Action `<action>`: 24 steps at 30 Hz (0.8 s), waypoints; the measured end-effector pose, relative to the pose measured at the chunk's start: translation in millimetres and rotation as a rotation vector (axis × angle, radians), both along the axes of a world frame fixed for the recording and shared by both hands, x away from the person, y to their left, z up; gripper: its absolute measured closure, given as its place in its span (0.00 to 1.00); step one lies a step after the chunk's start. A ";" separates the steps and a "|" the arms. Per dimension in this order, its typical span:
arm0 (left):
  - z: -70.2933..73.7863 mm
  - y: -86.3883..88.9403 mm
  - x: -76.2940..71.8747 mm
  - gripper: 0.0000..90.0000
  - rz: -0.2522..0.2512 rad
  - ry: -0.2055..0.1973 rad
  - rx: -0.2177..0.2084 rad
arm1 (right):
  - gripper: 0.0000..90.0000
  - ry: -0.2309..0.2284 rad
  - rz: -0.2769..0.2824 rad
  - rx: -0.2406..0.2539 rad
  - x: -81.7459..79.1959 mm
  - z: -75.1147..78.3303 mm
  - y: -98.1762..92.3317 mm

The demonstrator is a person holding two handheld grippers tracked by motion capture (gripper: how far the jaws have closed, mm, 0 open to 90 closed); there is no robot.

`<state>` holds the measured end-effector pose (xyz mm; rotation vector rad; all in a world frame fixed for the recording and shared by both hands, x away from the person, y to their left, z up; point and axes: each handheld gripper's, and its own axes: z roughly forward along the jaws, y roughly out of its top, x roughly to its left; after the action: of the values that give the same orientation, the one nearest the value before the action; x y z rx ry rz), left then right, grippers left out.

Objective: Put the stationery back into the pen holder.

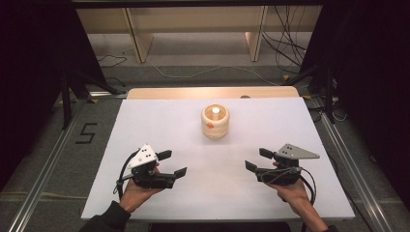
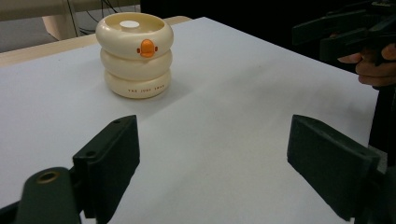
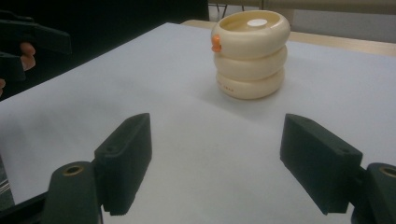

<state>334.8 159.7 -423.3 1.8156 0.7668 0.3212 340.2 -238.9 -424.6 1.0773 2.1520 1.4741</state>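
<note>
White tabletop (image 1: 159, 130): cream stacked-ring container (image 1: 215, 121) stood upright at centre-far, both grippers released and empty.
Left gripper (image 1: 172, 163) and right gripper (image 1: 252, 160) rested near the front edge, jaws spread wide, well apart from the container, which lay ahead and between them. Risk: a one-sided or high contact would likely topple or slide the rounded stack; its orange clasp (image 2: 147, 48) could snag a jaw.

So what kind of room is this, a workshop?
Probably a lab recording bench: a bare white table ringed by dark curtains, loose cables on the floor, and one cream ring-stack toy set out for the tongs.
</note>
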 end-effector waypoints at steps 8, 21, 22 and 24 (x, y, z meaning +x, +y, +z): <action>0.3 -1.8 -1.8 0.18 -0.008 0.003 0.001 | 0.29 -0.005 -0.006 0.002 -8.5 -6.1 -5.0; 0.6 -1.9 -2.5 0.18 -0.010 0.003 -0.003 | 0.29 -0.016 -0.025 0.009 -17.7 -10.6 -13.6; 0.5 -1.9 -2.5 0.18 -0.009 0.003 -0.004 | 0.29 -0.015 -0.025 0.010 -17.8 -10.6 -13.4; 0.7 -1.3 -2.1 0.19 -0.010 0.004 -0.002 | 0.29 -0.016 -0.026 0.008 -17.8 -10.9 -13.0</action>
<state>332.7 158.4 -422.6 1.8179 0.7605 0.3109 322.3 -251.9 -435.4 1.0879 2.1151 1.4766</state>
